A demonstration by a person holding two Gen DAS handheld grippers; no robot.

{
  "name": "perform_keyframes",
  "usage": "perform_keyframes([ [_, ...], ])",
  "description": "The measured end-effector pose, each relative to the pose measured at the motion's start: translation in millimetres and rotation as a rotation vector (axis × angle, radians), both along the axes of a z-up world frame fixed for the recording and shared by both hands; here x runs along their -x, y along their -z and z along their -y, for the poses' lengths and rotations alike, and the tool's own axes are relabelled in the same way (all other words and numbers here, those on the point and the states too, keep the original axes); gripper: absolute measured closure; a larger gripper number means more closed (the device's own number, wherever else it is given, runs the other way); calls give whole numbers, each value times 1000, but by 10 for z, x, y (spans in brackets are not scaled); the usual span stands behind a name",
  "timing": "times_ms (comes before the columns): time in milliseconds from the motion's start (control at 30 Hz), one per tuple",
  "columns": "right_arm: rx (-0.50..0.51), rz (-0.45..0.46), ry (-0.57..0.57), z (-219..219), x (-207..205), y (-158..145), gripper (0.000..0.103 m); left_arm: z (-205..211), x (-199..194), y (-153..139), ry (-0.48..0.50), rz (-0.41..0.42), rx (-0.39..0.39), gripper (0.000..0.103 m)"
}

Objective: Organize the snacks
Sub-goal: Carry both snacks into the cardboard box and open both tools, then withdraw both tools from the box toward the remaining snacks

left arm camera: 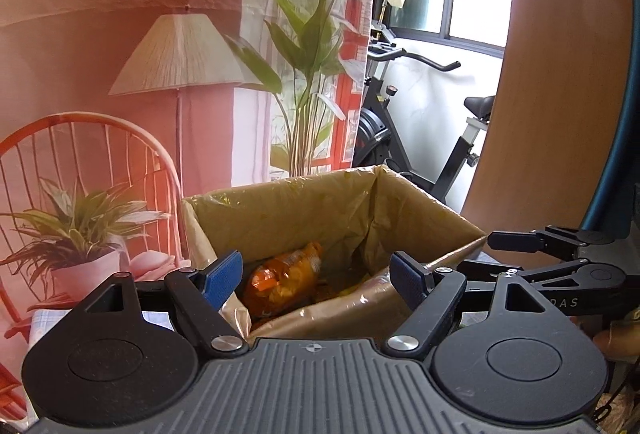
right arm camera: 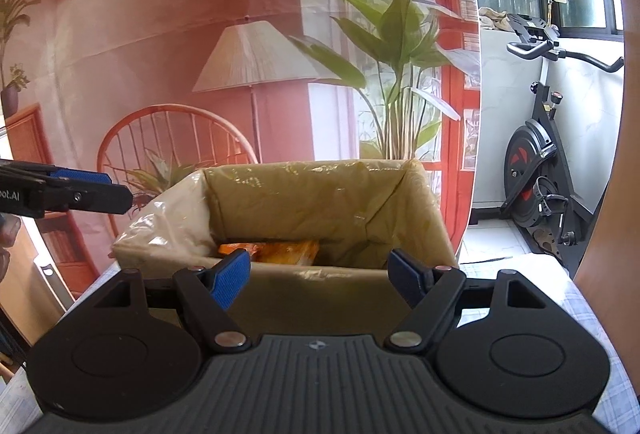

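One lined box (left arm camera: 336, 218) sits at centre frame in both views, with one orange snack bag (left arm camera: 280, 280) lying on its bottom. Two tools: the left tool (left arm camera: 318, 274) and the right tool (right arm camera: 320, 274) are both released, nothing between the fingers. Only the right view shows the checked tabletop (right arm camera: 580, 314) at lower right.

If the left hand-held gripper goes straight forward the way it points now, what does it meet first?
Probably the orange snack bag inside the lined cardboard box. The left hand-held gripper is open and aims over the near rim into the box; depth is unclear, so it may clip that rim first.
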State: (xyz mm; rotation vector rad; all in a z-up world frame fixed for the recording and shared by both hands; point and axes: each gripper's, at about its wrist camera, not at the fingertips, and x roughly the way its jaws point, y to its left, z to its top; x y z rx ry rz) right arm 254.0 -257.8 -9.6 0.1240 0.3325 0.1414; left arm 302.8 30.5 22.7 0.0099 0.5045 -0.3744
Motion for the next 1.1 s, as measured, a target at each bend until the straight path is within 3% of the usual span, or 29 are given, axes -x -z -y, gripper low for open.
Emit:
perform_keyframes([
  [533,-9,-9,-37,-166,412,262,24,-246,556,400,-44,-33,47,20],
  [933,4,-88,-60,-322,698,796,24,-364,821,1099,-96,-170,54,20],
  [1100,-1,-125,-47,-326,773,977,24,-371,890,1243,-97,-210,65,20],
])
